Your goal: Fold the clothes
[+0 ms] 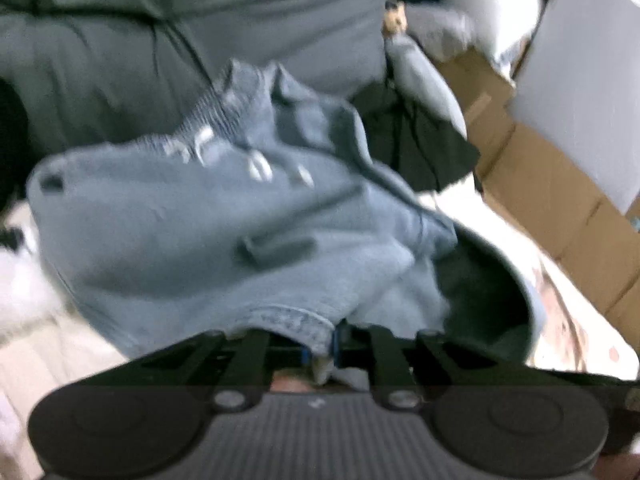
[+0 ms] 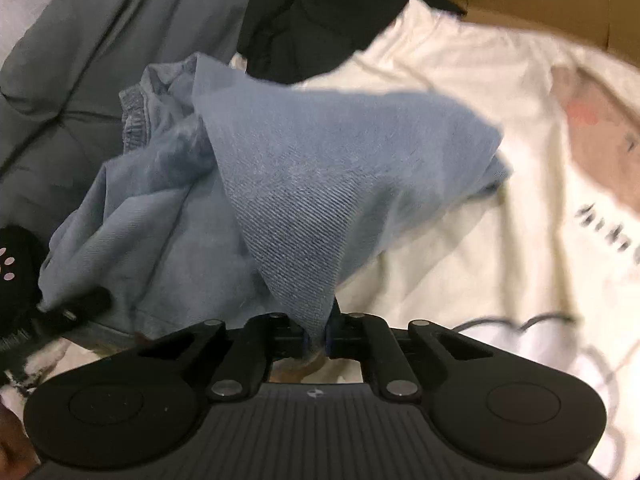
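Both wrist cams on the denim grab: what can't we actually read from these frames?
- Left wrist view: motion blur smears the blue denim garment; its waistband detail is unreadable.
- Left gripper: the hem covers the fingertips, so grip depth is unclear.
- Right wrist view: a denim corner drapes over the right gripper.
- Printed cream fabric: lettering is blurred and cut off by the right edge.
- Garment's overall shape: bunched in both views.

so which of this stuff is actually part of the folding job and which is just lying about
In the job:
- blue denim garment, bunched and lifted
- left claw, shut on its stitched hem
- right claw, shut on a corner of it

Lying about:
- grey padded cover
- black garment
- cream printed sheet underneath
- cardboard boxes
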A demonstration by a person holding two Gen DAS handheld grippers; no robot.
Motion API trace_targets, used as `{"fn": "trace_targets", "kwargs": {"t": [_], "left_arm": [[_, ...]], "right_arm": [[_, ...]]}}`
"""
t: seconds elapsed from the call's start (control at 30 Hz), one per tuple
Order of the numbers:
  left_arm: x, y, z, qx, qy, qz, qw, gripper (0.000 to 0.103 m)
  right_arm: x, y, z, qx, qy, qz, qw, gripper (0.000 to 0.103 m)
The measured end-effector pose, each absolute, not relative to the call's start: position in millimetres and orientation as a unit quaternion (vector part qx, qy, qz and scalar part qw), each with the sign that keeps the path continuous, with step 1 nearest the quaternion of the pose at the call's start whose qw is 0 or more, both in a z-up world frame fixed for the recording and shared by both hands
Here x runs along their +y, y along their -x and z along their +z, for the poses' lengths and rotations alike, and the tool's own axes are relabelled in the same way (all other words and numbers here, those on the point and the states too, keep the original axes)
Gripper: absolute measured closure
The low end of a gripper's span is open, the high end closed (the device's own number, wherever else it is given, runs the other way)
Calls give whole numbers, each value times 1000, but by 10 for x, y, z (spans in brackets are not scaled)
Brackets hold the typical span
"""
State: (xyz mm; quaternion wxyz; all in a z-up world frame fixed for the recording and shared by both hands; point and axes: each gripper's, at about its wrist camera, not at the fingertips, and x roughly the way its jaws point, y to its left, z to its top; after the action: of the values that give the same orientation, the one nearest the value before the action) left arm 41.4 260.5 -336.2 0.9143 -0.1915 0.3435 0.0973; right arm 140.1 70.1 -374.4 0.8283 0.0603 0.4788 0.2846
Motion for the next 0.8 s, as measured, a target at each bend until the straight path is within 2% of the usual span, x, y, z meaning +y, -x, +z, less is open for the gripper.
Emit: {"fn": "trace_targets", "kwargs": {"t": [0.37, 0.8], "left_arm": [[2874, -466, -3028, 324, 220, 98, 915, 95], [3334, -331, -2742, 318, 226, 113, 914, 96]], "right_arm": [[164, -1675, -2979, 447, 30, 293, 845, 98], [-60, -2309, -2403, 451, 158, 298, 826, 99]]}}
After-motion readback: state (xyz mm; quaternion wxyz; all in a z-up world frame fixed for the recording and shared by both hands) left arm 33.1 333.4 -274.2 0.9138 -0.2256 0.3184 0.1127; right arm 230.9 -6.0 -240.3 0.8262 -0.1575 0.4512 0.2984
